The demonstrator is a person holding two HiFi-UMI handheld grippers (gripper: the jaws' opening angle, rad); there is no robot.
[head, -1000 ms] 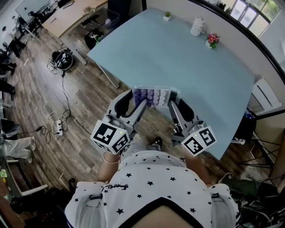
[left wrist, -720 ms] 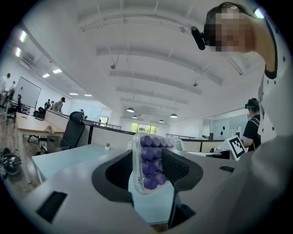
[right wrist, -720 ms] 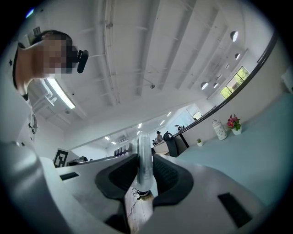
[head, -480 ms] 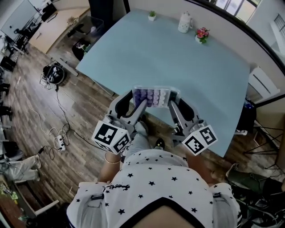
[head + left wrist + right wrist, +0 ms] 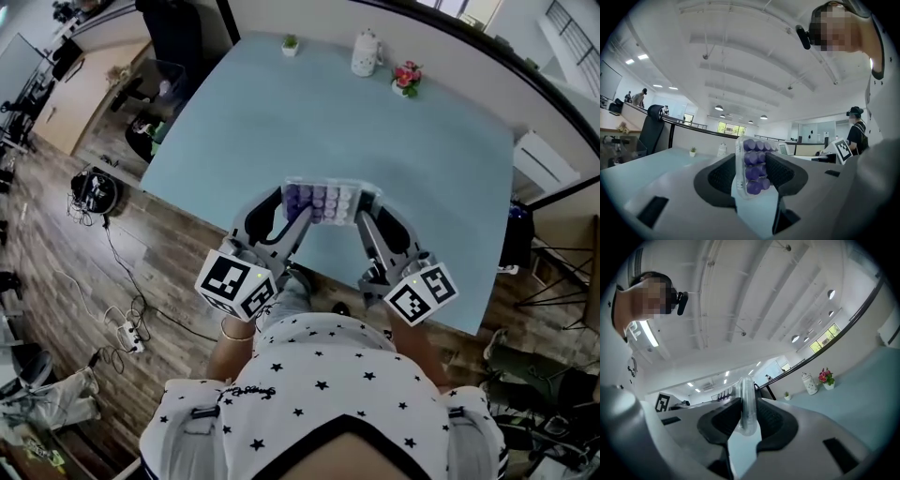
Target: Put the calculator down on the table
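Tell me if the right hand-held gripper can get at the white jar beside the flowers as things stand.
Probably not: the right hand-held gripper is shut on the calculator, shared with the left hand-held gripper, and the white jar stands at the far edge of the table.

2 grippers [image 5: 296,202] [image 5: 367,202], 1 calculator [image 5: 321,200], 1 table [image 5: 431,169], 1 white jug [image 5: 365,54], 2 potted plants [image 5: 290,44] [image 5: 406,79]

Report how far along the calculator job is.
Done: the calculator is off any surface and sits over the near edge of the blue table. In hand: the left tool and right tool each clamp one end of it, holding it roughly level. Left: lower it onto the table and open both tools.
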